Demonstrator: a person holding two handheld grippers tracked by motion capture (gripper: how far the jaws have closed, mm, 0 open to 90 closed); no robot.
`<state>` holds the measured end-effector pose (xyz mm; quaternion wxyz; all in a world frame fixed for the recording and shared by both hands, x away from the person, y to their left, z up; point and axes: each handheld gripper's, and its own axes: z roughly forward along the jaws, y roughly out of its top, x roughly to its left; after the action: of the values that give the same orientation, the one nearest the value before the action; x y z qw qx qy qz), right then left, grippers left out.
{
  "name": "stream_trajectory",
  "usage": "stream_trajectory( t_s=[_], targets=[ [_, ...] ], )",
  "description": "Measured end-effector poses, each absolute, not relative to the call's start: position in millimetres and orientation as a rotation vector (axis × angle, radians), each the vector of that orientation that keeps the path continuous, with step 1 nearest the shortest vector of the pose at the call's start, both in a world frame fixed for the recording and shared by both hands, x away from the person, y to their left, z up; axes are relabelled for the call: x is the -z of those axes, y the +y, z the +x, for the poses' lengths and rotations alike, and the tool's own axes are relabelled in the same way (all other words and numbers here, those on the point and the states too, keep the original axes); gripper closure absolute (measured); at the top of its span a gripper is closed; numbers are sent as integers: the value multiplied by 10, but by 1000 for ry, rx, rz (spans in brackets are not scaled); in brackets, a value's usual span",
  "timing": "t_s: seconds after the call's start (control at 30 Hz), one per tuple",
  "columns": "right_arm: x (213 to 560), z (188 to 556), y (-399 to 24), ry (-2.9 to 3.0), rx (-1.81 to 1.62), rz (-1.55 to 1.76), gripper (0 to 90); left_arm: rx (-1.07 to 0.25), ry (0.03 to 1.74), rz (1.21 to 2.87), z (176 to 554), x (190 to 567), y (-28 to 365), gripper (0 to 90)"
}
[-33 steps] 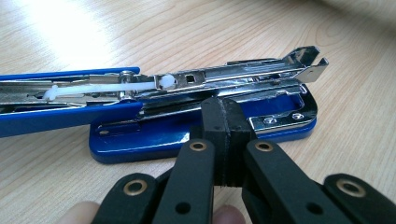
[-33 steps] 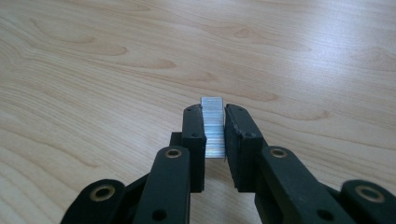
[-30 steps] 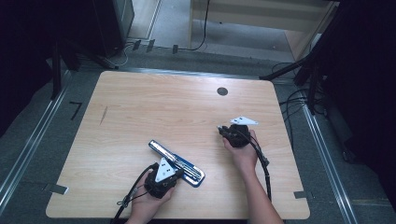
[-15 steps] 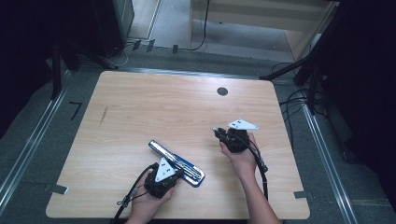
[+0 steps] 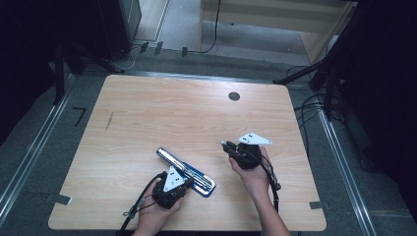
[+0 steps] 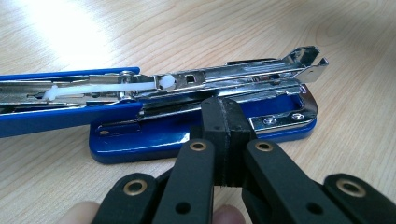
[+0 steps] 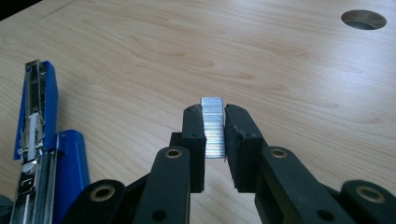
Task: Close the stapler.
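Tabletop (image 5: pixel 147 123) of pale wood, seen from the high view, with wide bare space across its far half and left side, and a small round hole (image 5: pixel 234 96) near the far edge. A blue stapler (image 5: pixel 186 171), opened out flat, lies near the front edge, angled from upper left to lower right. The left gripper (image 5: pixel 173 183) rests beside its near end, held by a hand entering from the bottom. The right gripper (image 5: pixel 231 147) sits to the right, well apart from the stapler, its hand and forearm angled in from the bottom edge. Jaw detail is too small to make out here.

In the left gripper view, the left gripper (image 6: pixel 223 122) has its 2 jaws pressed together with nothing between them, the tips just at the stapler (image 6: pixel 205 112) base. The stapler's left part is cut off by the frame.

In the right gripper view, the right gripper (image 7: pixel 215 122) clamps a silver strip of staples (image 7: pixel 213 126) upright above the bare table (image 7: pixel 289 70). The stapler (image 7: pixel 42 154) lies at the left edge, partly cut off.
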<state>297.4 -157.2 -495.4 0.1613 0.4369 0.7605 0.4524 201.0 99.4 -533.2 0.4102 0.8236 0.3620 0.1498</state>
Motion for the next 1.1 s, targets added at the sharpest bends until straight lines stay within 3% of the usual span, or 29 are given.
stream_trajectory(
  t_s=[1.1],
  targets=[
    [4932, 2480, -1307, 2269, -1371, 1145, 798, -379, 912, 2074, 2010, 5332, 989, 900]
  ],
)
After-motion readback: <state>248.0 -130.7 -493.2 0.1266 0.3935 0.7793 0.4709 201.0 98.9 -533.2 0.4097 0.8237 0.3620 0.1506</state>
